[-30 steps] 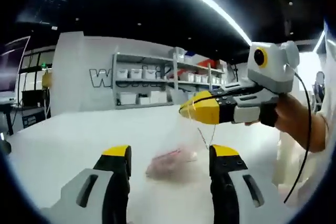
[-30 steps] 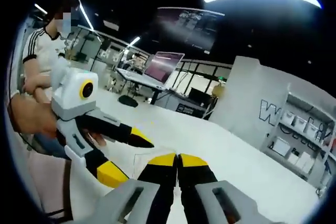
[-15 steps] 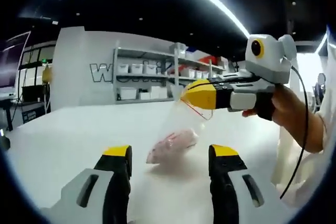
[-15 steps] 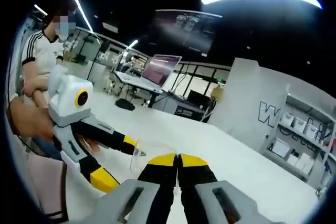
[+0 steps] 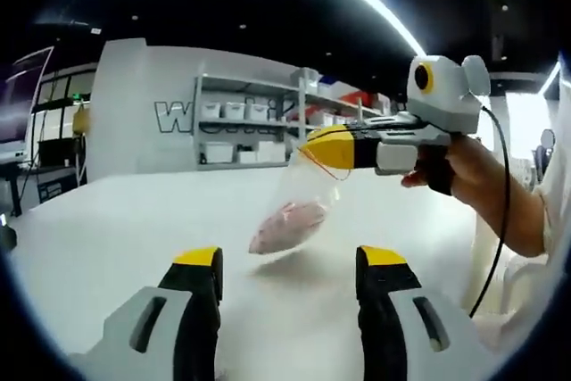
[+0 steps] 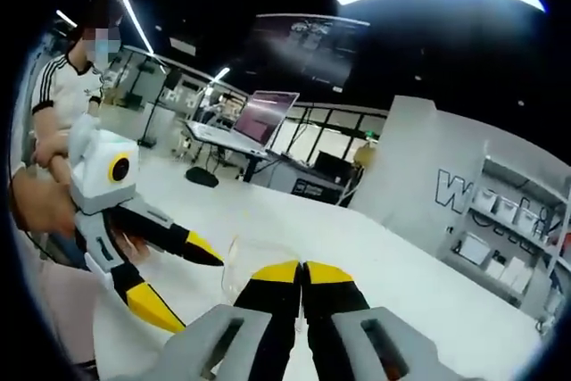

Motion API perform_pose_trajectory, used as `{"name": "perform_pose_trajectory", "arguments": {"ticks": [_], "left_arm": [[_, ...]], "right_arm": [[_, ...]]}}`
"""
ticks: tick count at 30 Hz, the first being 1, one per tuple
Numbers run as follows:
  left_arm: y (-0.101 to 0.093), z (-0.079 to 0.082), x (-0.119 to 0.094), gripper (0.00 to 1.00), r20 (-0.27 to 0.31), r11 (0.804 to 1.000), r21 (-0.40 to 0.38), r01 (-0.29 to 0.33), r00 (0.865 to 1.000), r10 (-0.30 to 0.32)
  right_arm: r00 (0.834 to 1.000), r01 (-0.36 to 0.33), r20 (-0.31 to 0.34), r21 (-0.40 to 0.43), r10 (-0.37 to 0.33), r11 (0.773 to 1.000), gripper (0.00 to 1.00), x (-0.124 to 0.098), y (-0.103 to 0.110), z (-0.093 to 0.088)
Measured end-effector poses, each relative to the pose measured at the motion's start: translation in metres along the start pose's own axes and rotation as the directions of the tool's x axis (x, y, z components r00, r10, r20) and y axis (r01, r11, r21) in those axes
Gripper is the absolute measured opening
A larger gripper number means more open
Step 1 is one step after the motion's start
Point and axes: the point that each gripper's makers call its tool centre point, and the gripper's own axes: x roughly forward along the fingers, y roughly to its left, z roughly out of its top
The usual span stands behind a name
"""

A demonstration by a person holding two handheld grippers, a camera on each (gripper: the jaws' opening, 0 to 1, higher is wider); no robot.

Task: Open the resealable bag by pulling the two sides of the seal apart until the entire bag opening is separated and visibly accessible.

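The right tool (image 5: pixel 314 148), clamped on the resealable bag (image 5: pixel 299 207), has lifted it off the tabletop (image 5: pixel 116 229) toward 1 o'clock. The left tool (image 5: pixel 287 267) stays open, so the seal is untouched.

bag (image 5: pixel 299 207) lifted off table (image 5: pixel 107 220) by right gripper (image 5: pixel 314 145), now hanging, pink contents tilted

Plain white table (image 5: pixel 116 220), matte top. The bag's (image 5: pixel 290 211) pink-filled bottom end hangs low, possibly touching the surface.

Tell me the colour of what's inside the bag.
Pink, inside the clear bag; clearest in the left gripper view.
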Motion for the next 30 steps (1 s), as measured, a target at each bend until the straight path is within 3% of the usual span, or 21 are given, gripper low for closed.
{"name": "perform_pose_trajectory", "arguments": {"ticks": [13,30], "left_arm": [[0.005,0.000,0.000,0.59,-0.002,1.000,-0.016,-0.015,1.000,0.015],[0.005,-0.001,0.000,0.57,-0.009,0.999,-0.035,-0.017,1.000,0.017]], "right_arm": [[0.999,0.022,-0.023,0.012,-0.022,1.000,0.00,0.017,-0.037,-0.007],[0.997,0.043,-0.062,0.013,-0.042,0.999,0.00,0.034,-0.062,-0.018]]}}
